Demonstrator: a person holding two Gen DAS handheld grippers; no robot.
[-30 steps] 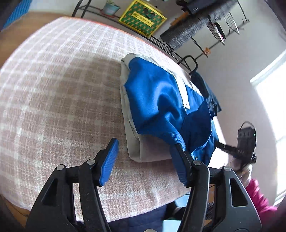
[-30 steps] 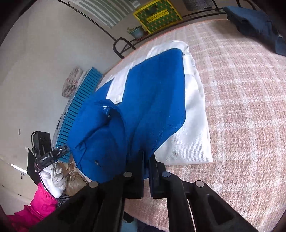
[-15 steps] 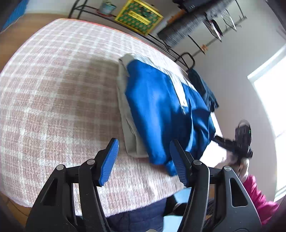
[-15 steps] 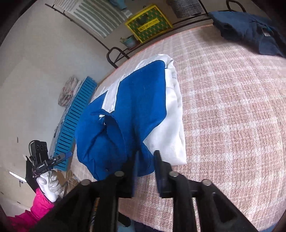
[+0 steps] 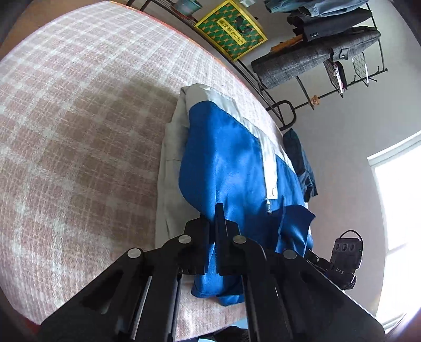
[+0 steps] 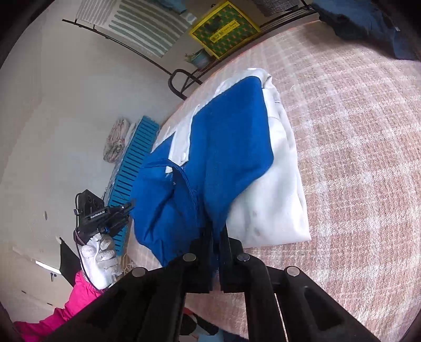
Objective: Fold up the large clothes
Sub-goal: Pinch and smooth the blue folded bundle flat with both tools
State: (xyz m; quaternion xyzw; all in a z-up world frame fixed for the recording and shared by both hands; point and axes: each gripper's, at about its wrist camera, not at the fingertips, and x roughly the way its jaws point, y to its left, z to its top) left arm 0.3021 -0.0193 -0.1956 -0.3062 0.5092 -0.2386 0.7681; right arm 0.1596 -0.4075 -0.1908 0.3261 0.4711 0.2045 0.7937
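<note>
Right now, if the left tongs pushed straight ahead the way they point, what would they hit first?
The blue and white jacket: the left tongs are already shut on its blue near edge, so going on would likely just shove the fabric further up the checked blanket.

Left claw closed (on the garment).

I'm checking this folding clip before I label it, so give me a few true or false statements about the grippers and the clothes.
1. The left gripper is shut on the blue and white garment. True.
2. The right gripper is open and empty. False: it pinches the garment's blue edge.
3. The garment lies on a plaid cloth. True.
4. A dark blue garment lies on top of it. False: it lies apart.
</note>
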